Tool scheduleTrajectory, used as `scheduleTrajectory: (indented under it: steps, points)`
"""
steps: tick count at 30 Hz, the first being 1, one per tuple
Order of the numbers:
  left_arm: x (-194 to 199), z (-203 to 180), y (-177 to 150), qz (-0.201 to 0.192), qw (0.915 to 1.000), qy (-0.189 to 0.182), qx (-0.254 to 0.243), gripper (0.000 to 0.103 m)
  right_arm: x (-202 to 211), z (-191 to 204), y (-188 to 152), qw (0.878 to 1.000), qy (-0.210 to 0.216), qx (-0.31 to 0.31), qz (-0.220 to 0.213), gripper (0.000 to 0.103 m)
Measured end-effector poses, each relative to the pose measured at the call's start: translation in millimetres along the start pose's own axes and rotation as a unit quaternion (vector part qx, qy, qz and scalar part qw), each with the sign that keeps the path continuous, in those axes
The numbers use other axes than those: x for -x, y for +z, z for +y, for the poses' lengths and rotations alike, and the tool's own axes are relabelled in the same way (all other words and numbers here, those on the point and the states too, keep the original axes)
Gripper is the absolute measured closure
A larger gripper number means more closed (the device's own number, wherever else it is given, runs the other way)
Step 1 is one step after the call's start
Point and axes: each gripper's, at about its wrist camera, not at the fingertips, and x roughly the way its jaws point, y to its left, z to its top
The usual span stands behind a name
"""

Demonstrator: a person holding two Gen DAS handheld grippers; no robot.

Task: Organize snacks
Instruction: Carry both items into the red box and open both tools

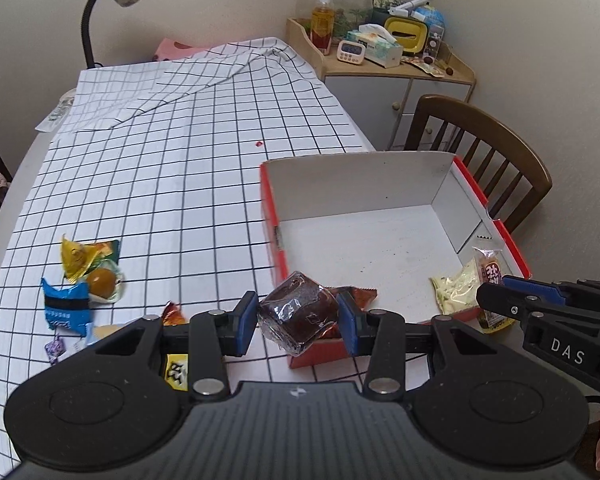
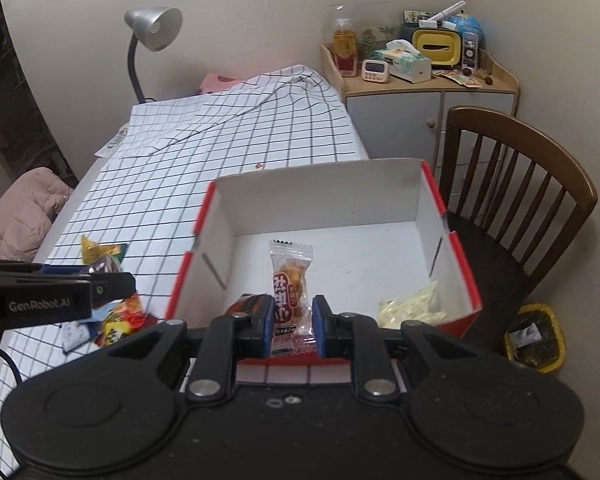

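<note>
A red box [image 1: 444, 184] with a white inside stands on the checked tablecloth; it also shows in the right wrist view [image 2: 320, 192]. My left gripper [image 1: 298, 320] is shut on a dark brown wrapped cake [image 1: 300, 312], held over the box's near left corner. My right gripper [image 2: 290, 326] is shut on a clear wrapped pastry with a red label [image 2: 291, 288], held over the box's near edge; the pastry also shows in the left wrist view [image 1: 490, 268]. A pale yellow snack packet [image 2: 412, 304] lies inside the box at the near right. An orange-brown packet [image 2: 248, 304] lies in the near left.
Several loose snacks lie on the cloth left of the box: a yellow packet [image 1: 76, 256], a round orange sweet [image 1: 102, 282], a blue packet [image 1: 66, 308]. A wooden chair [image 2: 516, 200] stands right of the table. A desk lamp [image 2: 152, 36] and a cluttered cabinet [image 2: 420, 80] stand behind.
</note>
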Motion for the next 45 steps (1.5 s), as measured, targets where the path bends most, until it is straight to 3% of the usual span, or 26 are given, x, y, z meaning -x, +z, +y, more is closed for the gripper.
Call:
scheduleTrajectory:
  steps: [15,29,45]
  points:
    - [-79.7,-43.1,33.5,0.029,0.9988,0.009,-0.038,0.061,-58.3,-40.0,19.0,0.998,-0.022,0.027,0.045,0.085]
    - [-138.9,-57.3,34.4,0.072,0.9949,0.033,-0.063,0.061,-117.8,-59.3,18.7,0.993,-0.022,0.021,0.112,0.084]
    - [-157.5,-62.5,30.2,0.104,0.9917,0.021,-0.072,0.058,-131.6,-60.1,13.6,0.991,-0.018,0.024,0.133,0.079]
